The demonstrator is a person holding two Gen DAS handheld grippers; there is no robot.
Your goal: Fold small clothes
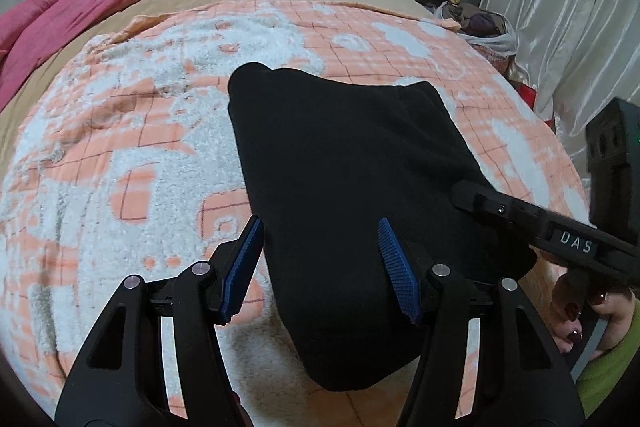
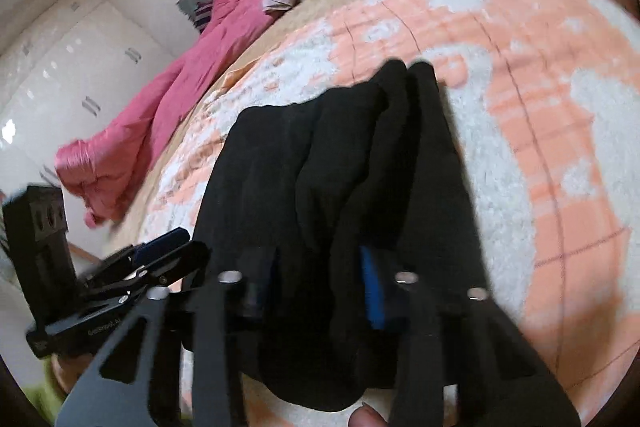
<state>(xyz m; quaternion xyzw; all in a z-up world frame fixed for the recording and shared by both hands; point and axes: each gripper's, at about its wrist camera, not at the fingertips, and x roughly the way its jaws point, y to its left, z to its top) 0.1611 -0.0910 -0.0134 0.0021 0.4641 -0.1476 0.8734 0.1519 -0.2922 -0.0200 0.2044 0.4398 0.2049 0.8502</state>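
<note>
bed cover [image 1: 120, 131]: peach-and-white fleece, carries everything; pink quilt [image 1: 60, 3] along its far left edge.
black garment [image 1: 340, 163]: dark, soft, thick; lies lengthwise mid-cover, near end at the near edge, ridged into lengthwise folds in the right wrist view.
right gripper [image 2: 320, 283]: jaws narrowed, black cloth bunched between them; looks clamped on the near end.
left gripper [image 1: 324, 259]: jaws about half apart, straddling the garment's left near edge; pads not pressing.
risk: one-sided pull would likely drag or skew the garment.
risk: thick bunch may slip from the pinch.
</note>
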